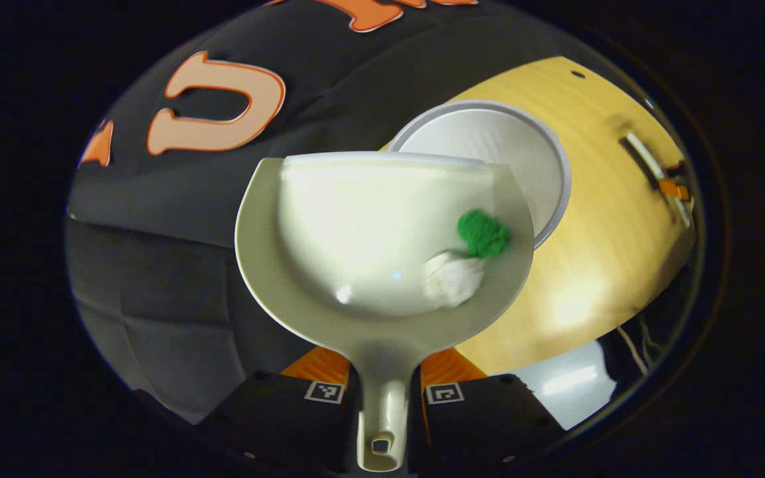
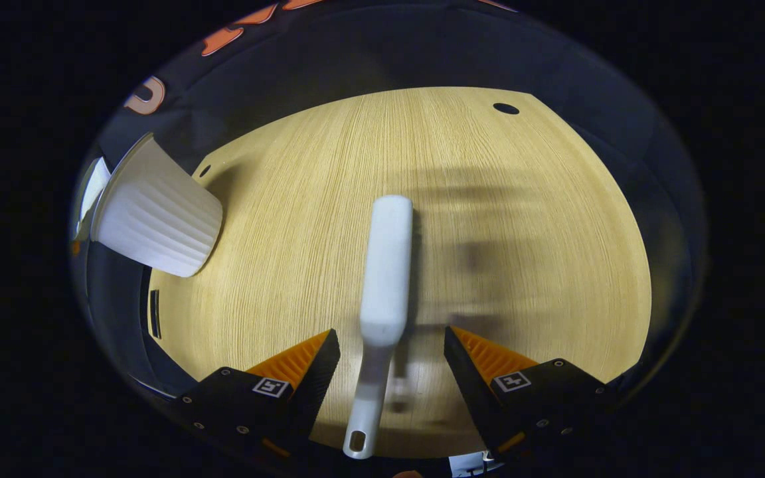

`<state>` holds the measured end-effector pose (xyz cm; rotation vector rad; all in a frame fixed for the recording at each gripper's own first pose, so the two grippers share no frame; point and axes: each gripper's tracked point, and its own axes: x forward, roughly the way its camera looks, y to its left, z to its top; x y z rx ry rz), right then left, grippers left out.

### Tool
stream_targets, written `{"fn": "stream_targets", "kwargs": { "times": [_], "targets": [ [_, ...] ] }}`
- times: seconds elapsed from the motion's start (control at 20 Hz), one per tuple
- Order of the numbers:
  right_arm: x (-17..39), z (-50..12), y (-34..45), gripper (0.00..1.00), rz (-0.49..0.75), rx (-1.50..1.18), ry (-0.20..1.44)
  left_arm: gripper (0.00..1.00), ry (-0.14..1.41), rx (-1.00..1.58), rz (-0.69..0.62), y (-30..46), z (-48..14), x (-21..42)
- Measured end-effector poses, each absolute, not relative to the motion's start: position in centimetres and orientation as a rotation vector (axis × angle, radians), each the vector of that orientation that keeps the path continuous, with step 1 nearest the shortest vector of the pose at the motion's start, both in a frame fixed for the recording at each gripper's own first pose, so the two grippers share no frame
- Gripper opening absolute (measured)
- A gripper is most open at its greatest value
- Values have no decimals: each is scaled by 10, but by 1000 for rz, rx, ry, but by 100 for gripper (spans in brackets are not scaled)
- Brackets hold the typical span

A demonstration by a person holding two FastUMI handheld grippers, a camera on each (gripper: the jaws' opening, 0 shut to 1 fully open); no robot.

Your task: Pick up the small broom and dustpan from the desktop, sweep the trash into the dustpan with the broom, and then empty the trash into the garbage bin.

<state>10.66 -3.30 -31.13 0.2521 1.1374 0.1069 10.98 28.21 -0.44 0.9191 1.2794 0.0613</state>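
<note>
Over the far left edge of the surface (image 1: 595, 199), we see the left claw (image 1: 382, 392) clamped on the handle of the dustpan (image 1: 329, 265), its lip reaching above the open mouth of the garbage bin (image 1: 555, 166). The surface is pale wood-grain laminate, smooth, with small round holes near its far edge. The bin is a white tub with a ribbed, tapering wall (image 2: 157, 219) and a broad flat rim; in the right gripper view it stands near the surface's left corner. The dustpan is glossy cream plastic, a shallow rounded scoop with a raised wall and a slim handle ending in a hanging hole.

The broom (image 2: 386, 272) lies flat near the middle of the surface, a smooth white oblong head narrowing to a thin handle with a hole; the right claw (image 2: 389, 362) stands wide around it, fingers clear of it on both sides.

The trash, a crumpled white wad (image 1: 452, 279) and a fuzzy green ball (image 1: 484, 232), sits low against the pan's right wall, seemingly beside the bin's rim rather than squarely over its mouth. We judge that tipping now could roll the light pieces off past the rim onto the surface. The slick pan may release them suddenly. The slim handle could also twist in the grip.
</note>
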Motion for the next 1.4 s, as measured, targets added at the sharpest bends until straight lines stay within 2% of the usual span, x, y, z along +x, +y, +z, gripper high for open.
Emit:
{"fn": "stream_targets", "kwargs": {
  "times": [0.25,0.35,0.45,0.6,0.7,0.85,1.0,1.25,1.4],
  "targets": [
    [104,-312,-35,96,94,274,1139,30,1124,1423,104,308,28,148],
    [103,-313,-35,96,92,285,1142,30,1100,1468,89,314,33,155],
    [103,-312,-35,96,91,292,1137,30,1125,1353,76,307,9,145],
    [104,-310,-35,96,90,308,1132,30,1179,1018,69,301,-35,124],
    [104,-307,-34,96,94,319,1128,29,1168,786,72,280,-58,117],
    [101,-306,-33,96,104,301,1131,30,1096,574,52,254,-74,121],
    [101,-298,-34,95,110,294,1121,30,1057,361,-29,199,-77,130],
    [104,-284,-39,96,109,284,1085,30,1085,-31,-194,98,-86,127],
    [102,-281,-40,95,107,285,1078,30,1104,-143,-275,52,-85,124]
  ]
}}
